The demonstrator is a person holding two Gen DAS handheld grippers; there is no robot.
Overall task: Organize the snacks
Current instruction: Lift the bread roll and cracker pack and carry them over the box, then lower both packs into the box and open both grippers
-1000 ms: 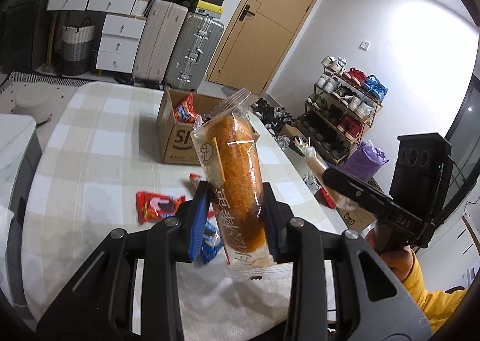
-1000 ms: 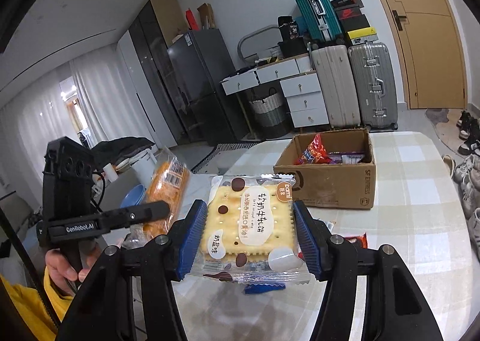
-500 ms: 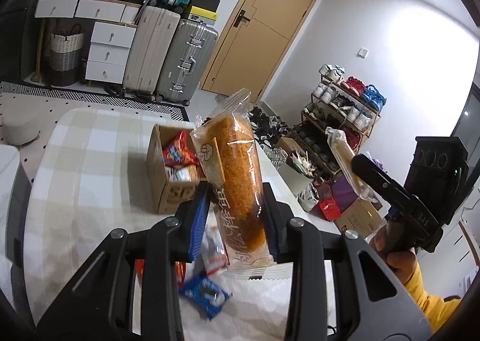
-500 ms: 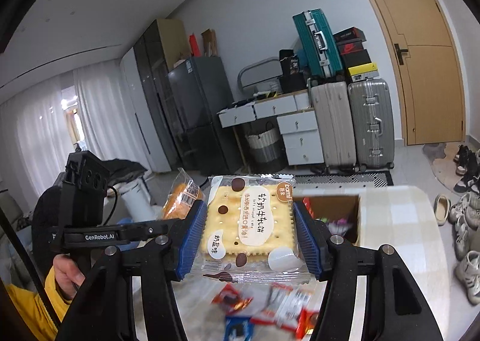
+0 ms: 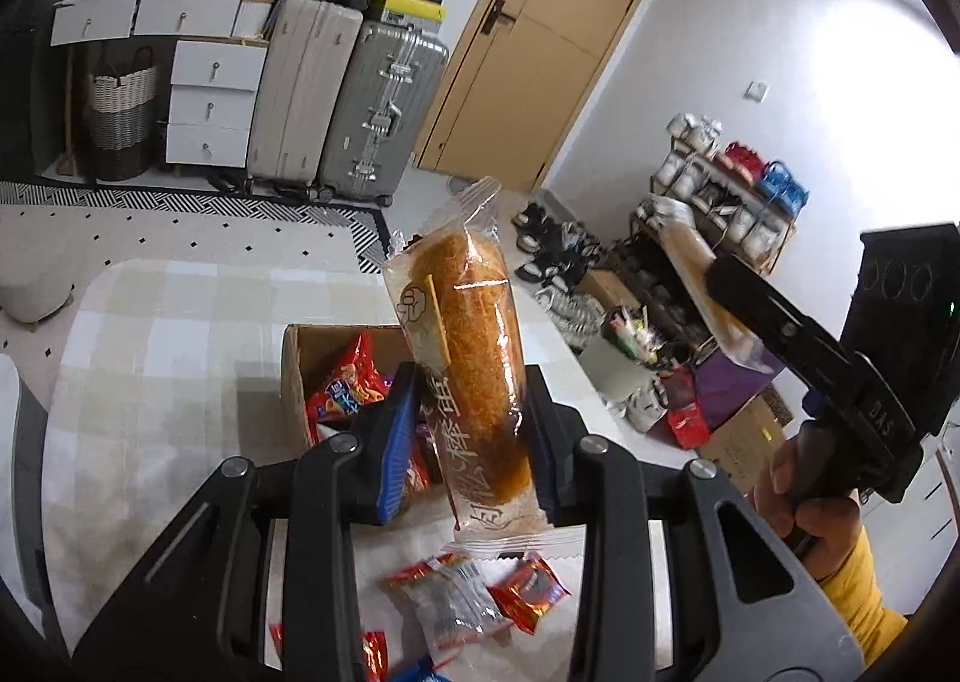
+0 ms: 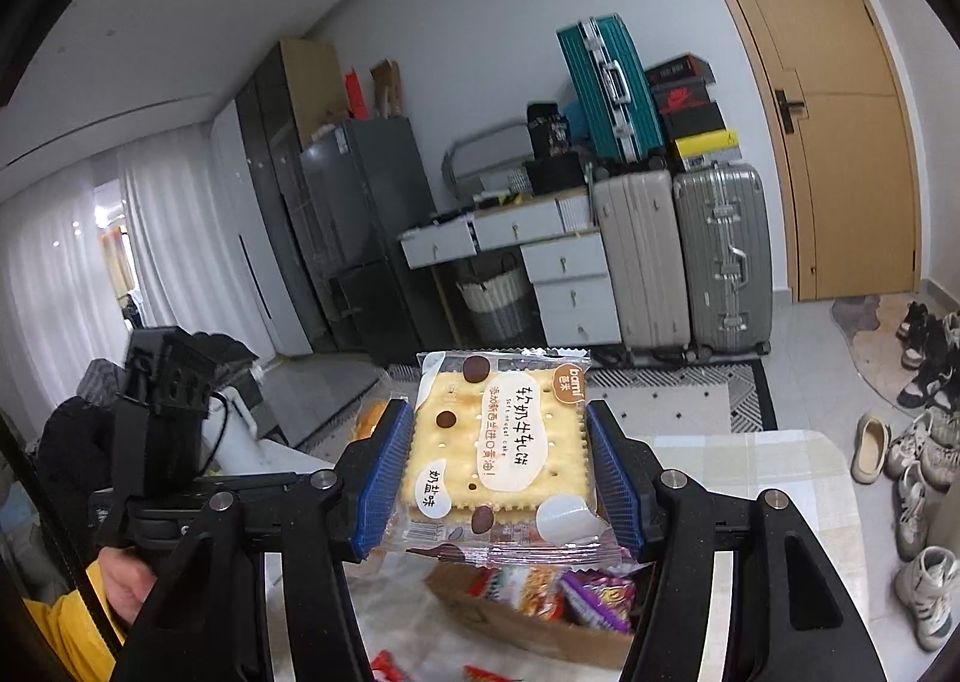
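My left gripper (image 5: 471, 445) is shut on a wrapped orange bread roll (image 5: 477, 358), held upright above the open cardboard box (image 5: 297, 376), which holds several snack packets. My right gripper (image 6: 501, 478) is shut on a clear packet of nougat crackers (image 6: 501, 451), held above the same box (image 6: 480, 619). The right gripper and its cracker packet show edge-on in the left wrist view (image 5: 714, 286), to the right. The left gripper's body (image 6: 162, 412) shows at left in the right wrist view.
Loose red and clear snack packets (image 5: 468, 601) lie on the checked tablecloth (image 5: 150, 370) in front of the box. Suitcases (image 5: 342, 99), drawers and a door stand behind the table. A shoe rack (image 5: 720, 214) stands to the right.
Both grippers have risen and moved forward with their snacks, from short of the box to above it. Both stay shut.
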